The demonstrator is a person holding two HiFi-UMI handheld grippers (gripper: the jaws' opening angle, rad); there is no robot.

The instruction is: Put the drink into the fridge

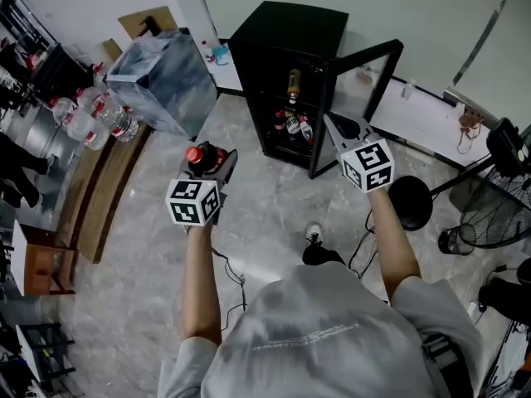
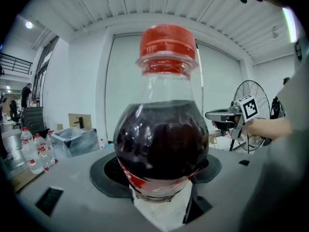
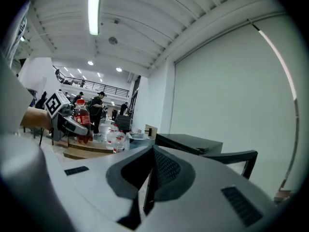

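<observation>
Since the fingers of your left gripper (image 1: 214,168) pinch the drink (image 2: 161,139) upright, the open fridge (image 1: 286,31) lies ahead-right of it; your right gripper (image 1: 342,129), fingers pressed together on nothing, hangs nearer its door (image 1: 369,54).

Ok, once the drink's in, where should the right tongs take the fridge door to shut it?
Probably its free upright edge, far from the hinge, approached from the right: the fridge door stands swung open, and that thin black frame looks easy to pinch.
</observation>
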